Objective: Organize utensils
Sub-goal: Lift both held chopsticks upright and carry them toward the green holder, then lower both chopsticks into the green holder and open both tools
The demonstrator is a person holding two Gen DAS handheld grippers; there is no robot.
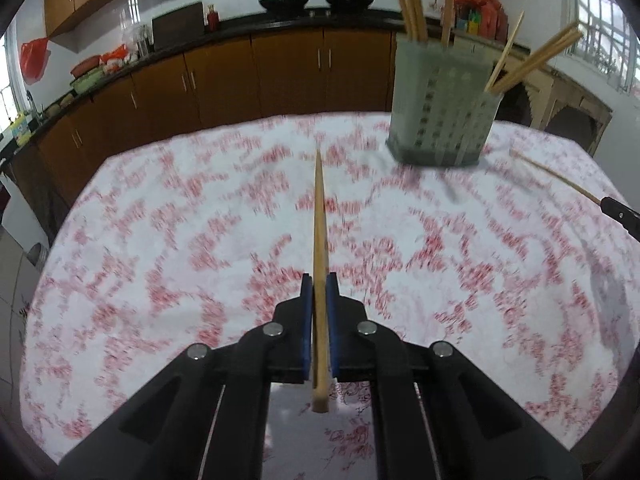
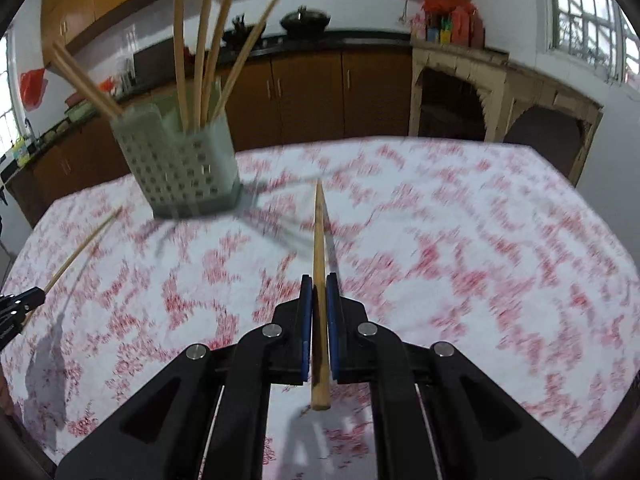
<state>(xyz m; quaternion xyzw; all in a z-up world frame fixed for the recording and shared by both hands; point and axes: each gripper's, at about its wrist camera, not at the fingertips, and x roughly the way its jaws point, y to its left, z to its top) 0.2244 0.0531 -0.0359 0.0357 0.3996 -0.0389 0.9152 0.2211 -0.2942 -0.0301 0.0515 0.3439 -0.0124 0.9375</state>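
My left gripper (image 1: 319, 284) is shut on a wooden chopstick (image 1: 319, 216) that points forward above the table. My right gripper (image 2: 319, 284) is shut on another wooden chopstick (image 2: 319, 232), also pointing forward. A grey-green perforated utensil holder (image 1: 442, 108) stands on the table, ahead and right in the left wrist view, ahead and left in the right wrist view (image 2: 180, 164). Several chopsticks (image 2: 208, 48) stand in it. The right gripper's tip with its chopstick (image 1: 560, 178) shows at the right edge of the left wrist view; the left gripper's chopstick (image 2: 80, 244) shows at the left in the right wrist view.
The table carries a white cloth with a red flower pattern (image 1: 200, 240). Behind it run brown kitchen cabinets (image 1: 280, 76) with a dark counter holding pots. A pale stone counter with arched openings (image 2: 500, 96) stands at the far right under a window.
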